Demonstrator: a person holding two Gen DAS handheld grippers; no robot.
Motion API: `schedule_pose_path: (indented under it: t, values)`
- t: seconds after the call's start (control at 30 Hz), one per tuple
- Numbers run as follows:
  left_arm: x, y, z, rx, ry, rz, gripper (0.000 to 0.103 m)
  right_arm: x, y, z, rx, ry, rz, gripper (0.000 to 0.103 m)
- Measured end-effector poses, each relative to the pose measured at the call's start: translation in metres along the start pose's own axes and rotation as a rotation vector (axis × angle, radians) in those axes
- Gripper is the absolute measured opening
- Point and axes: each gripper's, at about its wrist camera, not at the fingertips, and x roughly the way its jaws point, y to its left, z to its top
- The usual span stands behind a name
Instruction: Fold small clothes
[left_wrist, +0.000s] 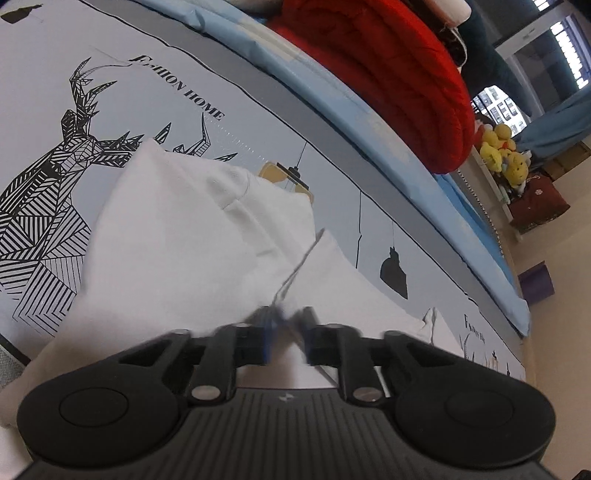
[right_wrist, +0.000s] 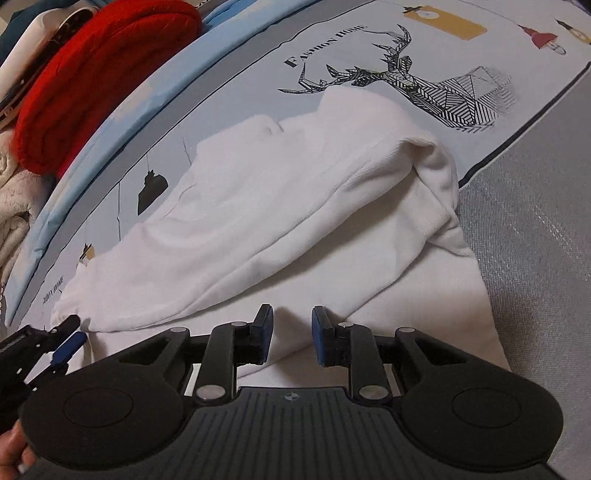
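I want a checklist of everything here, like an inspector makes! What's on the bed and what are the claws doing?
Surface: pale blue sheet printed with a deer and hanging lamps, grey mat at its edge.
Job's things: white garment, partly folded, one layer lying over another.
Clutter: red knit rolled up at the sheet's edge, cream fabric beside it.
Grippers: left claw shut on the white garment's edge; right claw open over the garment, pads apart.
Cables: nothing seen.
Surroundings: yellow plush toys on a shelf, windows behind.
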Motion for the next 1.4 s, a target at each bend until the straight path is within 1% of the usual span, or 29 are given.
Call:
schedule_pose_path:
  t: [0.07, 0.13, 0.17, 0.23, 0.3, 0.33, 0.37, 0.4, 0.43, 0.47, 0.5, 0.57, 0.6, 0.63, 0.67, 0.73, 0.8, 0.83, 0.97, 1.07, 1.1, 1.17, 1.2, 1.27, 1.3, 1.33, 1.4]
  values:
    - [-0.011, -0.007, 0.004, 0.038, -0.027, -0.003, 0.004, 0.000, -0.001, 0.001, 0.005, 0.002, -0.001, 0.024]
    - [-0.032, -0.018, 0.009, 0.055, -0.067, 0.006, 0.004, 0.002, 0.002, 0.002, 0.007, 0.000, -0.006, 0.025]
    - [-0.047, -0.023, 0.011, 0.057, -0.089, 0.023, 0.004, 0.001, 0.002, 0.002, 0.010, -0.001, -0.008, 0.025]
    - [-0.086, -0.031, 0.009, 0.072, -0.146, 0.131, 0.004, -0.001, 0.002, 0.001, 0.014, -0.002, -0.010, 0.025]
    - [-0.125, -0.028, 0.005, 0.065, -0.219, 0.196, 0.005, -0.003, 0.002, 0.000, 0.010, -0.006, -0.015, 0.025]
    - [-0.139, -0.022, 0.003, 0.052, -0.242, 0.226, 0.005, -0.003, 0.003, 0.000, 0.007, -0.008, -0.016, 0.025]
    - [-0.145, -0.013, 0.001, 0.034, -0.235, 0.282, 0.005, -0.004, 0.002, 0.000, 0.007, -0.011, -0.019, 0.025]
    - [-0.143, -0.004, 0.003, 0.020, -0.187, 0.317, 0.005, -0.005, 0.001, 0.000, 0.009, -0.012, -0.022, 0.025]
    - [-0.139, 0.004, 0.004, -0.004, -0.135, 0.330, 0.005, -0.006, 0.000, -0.001, 0.012, -0.014, -0.029, 0.025]
    - [-0.136, 0.013, 0.004, -0.042, -0.097, 0.327, 0.005, -0.007, -0.002, -0.001, 0.015, -0.014, -0.042, 0.025]
    - [-0.134, 0.022, 0.005, -0.085, -0.076, 0.316, 0.005, -0.007, -0.003, -0.002, 0.020, -0.011, -0.059, 0.025]
    - [-0.135, 0.025, 0.008, -0.082, -0.074, 0.310, 0.005, -0.011, -0.006, -0.004, 0.047, -0.005, -0.075, 0.025]
    - [-0.137, 0.025, 0.012, -0.074, -0.083, 0.310, 0.009, -0.015, -0.005, -0.005, 0.056, -0.008, -0.070, 0.025]
    - [-0.136, 0.025, 0.015, -0.076, -0.087, 0.303, 0.014, -0.019, -0.004, -0.005, 0.059, -0.020, -0.057, 0.025]
    - [-0.137, 0.026, 0.019, -0.079, -0.086, 0.292, 0.016, -0.026, -0.001, -0.005, 0.060, -0.045, -0.035, 0.025]
    - [-0.132, 0.026, 0.023, -0.065, -0.084, 0.291, 0.017, -0.036, 0.001, -0.002, 0.063, -0.101, 0.014, 0.026]
    - [-0.129, 0.023, 0.023, -0.057, -0.075, 0.288, 0.017, -0.040, -0.002, 0.003, 0.086, -0.145, 0.033, 0.032]
    - [-0.127, 0.022, 0.023, -0.059, -0.064, 0.278, 0.017, -0.038, -0.008, 0.007, 0.117, -0.148, 0.038, 0.034]
    - [-0.122, 0.016, 0.023, -0.028, -0.046, 0.260, 0.017, -0.024, -0.036, 0.018, 0.278, -0.123, 0.047, 0.034]
    - [-0.116, 0.013, 0.023, 0.002, -0.036, 0.262, 0.017, -0.023, -0.047, 0.022, 0.358, -0.115, 0.069, 0.033]
    - [-0.114, 0.013, 0.023, 0.006, -0.029, 0.260, 0.017, -0.025, -0.049, 0.022, 0.376, -0.115, 0.075, 0.030]
    - [-0.112, 0.013, 0.022, 0.011, -0.020, 0.253, 0.017, -0.032, -0.048, 0.020, 0.393, -0.128, 0.067, 0.004]
    - [-0.111, 0.012, 0.023, 0.014, -0.015, 0.249, 0.017, -0.036, -0.049, 0.018, 0.397, -0.146, 0.070, 0.002]
    - [-0.112, 0.012, 0.023, 0.022, -0.015, 0.241, 0.017, -0.047, -0.050, 0.017, 0.404, -0.190, 0.072, 0.002]
    - [-0.112, 0.011, 0.024, 0.027, -0.015, 0.240, 0.017, -0.050, -0.050, 0.017, 0.400, -0.208, 0.058, 0.001]
    - [-0.112, 0.011, 0.024, 0.029, -0.014, 0.241, 0.017, -0.050, -0.051, 0.018, 0.398, -0.221, 0.030, 0.001]
    - [-0.111, 0.014, 0.025, 0.023, -0.003, 0.244, 0.017, -0.050, -0.060, 0.017, 0.424, -0.221, -0.073, 0.002]
